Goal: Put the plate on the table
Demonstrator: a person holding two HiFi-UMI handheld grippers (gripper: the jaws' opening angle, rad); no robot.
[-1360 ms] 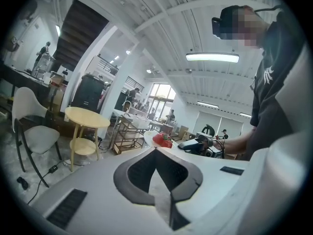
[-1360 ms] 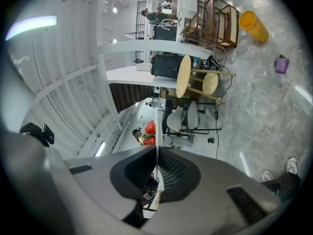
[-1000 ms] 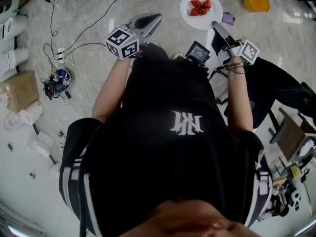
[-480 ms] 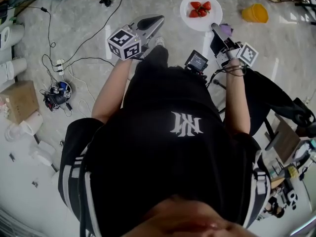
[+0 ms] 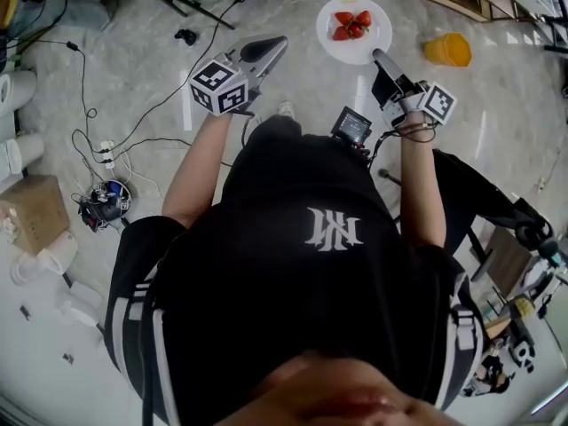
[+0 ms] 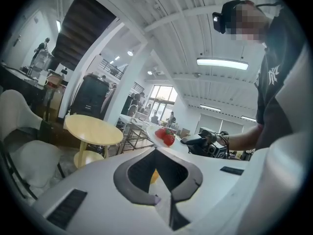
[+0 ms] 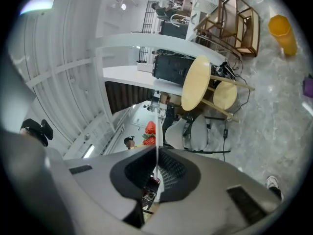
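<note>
The round white glossy plate, bearing red strawberries, hangs over the marble floor, its near rim clamped in the right gripper. It looks stiff, slippery and breakable, so the rim hold should stay level. The left gripper is closed and empty. A round pale wooden table waits beyond.

Floored in pale marble, littered with cables and a cardboard box (off to the left), furnished with a round wooden table and white chairs, lit by ceiling strip lights and far windows.
</note>
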